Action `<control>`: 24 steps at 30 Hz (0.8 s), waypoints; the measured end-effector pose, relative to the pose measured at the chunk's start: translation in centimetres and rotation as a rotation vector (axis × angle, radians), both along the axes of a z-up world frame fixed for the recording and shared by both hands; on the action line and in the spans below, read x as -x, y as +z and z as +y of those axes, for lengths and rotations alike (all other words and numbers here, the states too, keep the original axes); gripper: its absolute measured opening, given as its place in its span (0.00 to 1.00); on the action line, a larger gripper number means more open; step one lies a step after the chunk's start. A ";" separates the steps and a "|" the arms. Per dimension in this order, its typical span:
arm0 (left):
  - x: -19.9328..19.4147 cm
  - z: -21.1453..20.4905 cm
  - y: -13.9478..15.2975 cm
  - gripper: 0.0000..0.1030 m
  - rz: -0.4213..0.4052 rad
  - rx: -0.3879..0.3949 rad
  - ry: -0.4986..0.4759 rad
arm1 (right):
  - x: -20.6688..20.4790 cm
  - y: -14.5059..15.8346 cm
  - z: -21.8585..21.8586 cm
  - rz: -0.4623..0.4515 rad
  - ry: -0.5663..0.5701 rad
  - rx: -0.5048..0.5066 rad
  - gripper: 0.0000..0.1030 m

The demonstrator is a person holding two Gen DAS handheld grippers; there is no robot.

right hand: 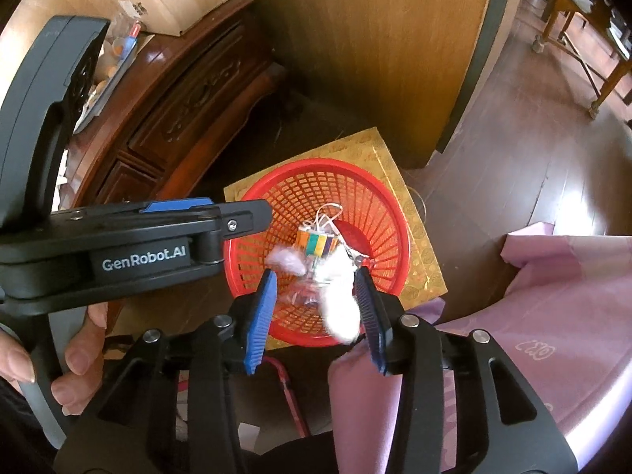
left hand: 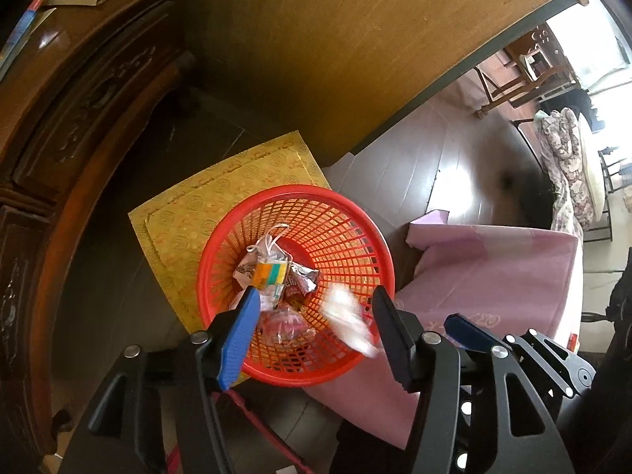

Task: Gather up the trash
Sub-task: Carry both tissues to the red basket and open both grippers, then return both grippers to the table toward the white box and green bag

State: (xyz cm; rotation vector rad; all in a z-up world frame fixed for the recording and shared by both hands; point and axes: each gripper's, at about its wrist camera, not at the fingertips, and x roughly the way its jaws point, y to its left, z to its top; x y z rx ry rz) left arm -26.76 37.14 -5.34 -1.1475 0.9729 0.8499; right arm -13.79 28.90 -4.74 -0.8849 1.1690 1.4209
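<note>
A red plastic mesh basket [left hand: 347, 233] stands on the floor on a yellow patterned box and holds several wrappers, among them a striped carton [left hand: 270, 272]. My left gripper [left hand: 316, 300] is open above the basket. A blurred white tissue [left hand: 349, 318] is in the air between its fingers, touching neither. In the right wrist view the basket [right hand: 379, 197] lies below my right gripper [right hand: 316, 280], which is open. A blurred white tissue [right hand: 339, 304] is in the air beside its right finger, and a smaller blurred white piece [right hand: 286, 260] lies left of it. The left gripper's body [right hand: 130, 237] crosses that view.
A yellow patterned box [left hand: 205, 197] lies under the basket. A carved dark wood cabinet [left hand: 79, 118] stands to the left, a wooden panel [left hand: 335, 39] behind. A pink-covered table [left hand: 493, 276] is close on the right. Chairs [right hand: 584, 19] stand farther off on the wood floor.
</note>
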 end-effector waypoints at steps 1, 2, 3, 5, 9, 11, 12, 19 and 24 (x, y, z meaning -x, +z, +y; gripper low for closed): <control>0.1 0.0 0.1 0.57 0.001 -0.002 0.002 | -0.1 0.0 -0.1 0.002 -0.002 -0.001 0.43; 0.1 0.0 0.2 0.57 0.002 -0.005 0.002 | -0.2 0.1 -0.1 -0.001 -0.005 -0.003 0.43; 0.1 -0.1 0.3 0.57 0.004 -0.007 0.001 | -0.2 0.2 -0.2 -0.003 -0.007 -0.004 0.43; 0.2 0.0 0.3 0.57 0.008 -0.014 0.001 | -0.5 0.6 -0.6 -0.005 -0.013 -0.011 0.43; 0.1 -0.2 1.0 0.57 0.016 -0.033 -0.005 | -1.0 1.5 -1.6 -0.016 -0.030 -0.034 0.45; -0.1 -0.5 1.4 0.58 0.018 -0.044 -0.014 | -1.4 2.2 -2.3 -0.023 -0.046 -0.050 0.46; -0.2 -0.7 1.7 0.59 0.016 -0.050 -0.019 | -1.6 2.5 -2.6 -0.025 -0.052 -0.056 0.47; -1.2 -2.2 3.6 0.63 0.012 -0.087 -0.059 | -3.4 5.0 -5.9 -0.044 -0.124 -0.113 0.47; -2.9 -3.9 5.3 0.67 0.021 -0.132 -0.125 | -6.0 6.9 -10.0 -0.073 -0.228 -0.167 0.48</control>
